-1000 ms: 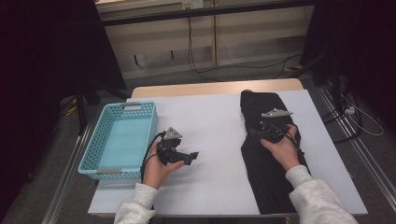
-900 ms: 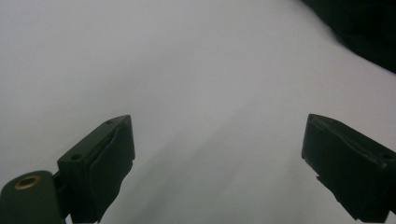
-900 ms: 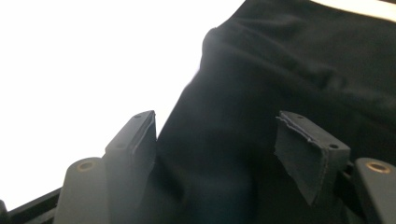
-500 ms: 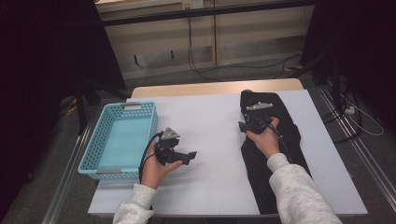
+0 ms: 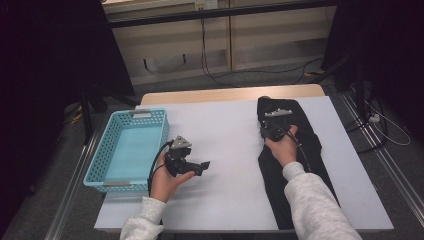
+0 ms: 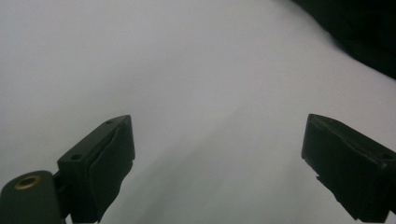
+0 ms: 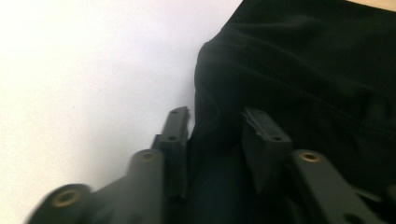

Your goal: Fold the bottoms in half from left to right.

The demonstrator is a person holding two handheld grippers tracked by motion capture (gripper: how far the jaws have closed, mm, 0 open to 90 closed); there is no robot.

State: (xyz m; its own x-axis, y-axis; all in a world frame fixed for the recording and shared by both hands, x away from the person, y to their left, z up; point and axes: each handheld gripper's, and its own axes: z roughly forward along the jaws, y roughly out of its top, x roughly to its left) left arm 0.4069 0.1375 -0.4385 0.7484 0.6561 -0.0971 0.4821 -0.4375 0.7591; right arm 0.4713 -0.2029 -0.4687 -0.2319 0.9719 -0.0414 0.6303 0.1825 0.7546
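Since the earlier frame, right claw [image 5: 274,125] has shifted left and far to the black garment's [image 5: 295,165] far-left corner, jaws just closing onto its edge; left claw [image 5: 202,166] waits open over the worktop [image 5: 225,130]; garment unlifted, basket [image 5: 127,150] empty.

I see the black garment [image 5: 295,165] lying long and flat down the table's right side, left edge bunched up.

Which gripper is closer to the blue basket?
Left. The left gripper hovers over the white table just right of the basket, jaws open. The right gripper is far across, its jaws just closing on the black cloth.
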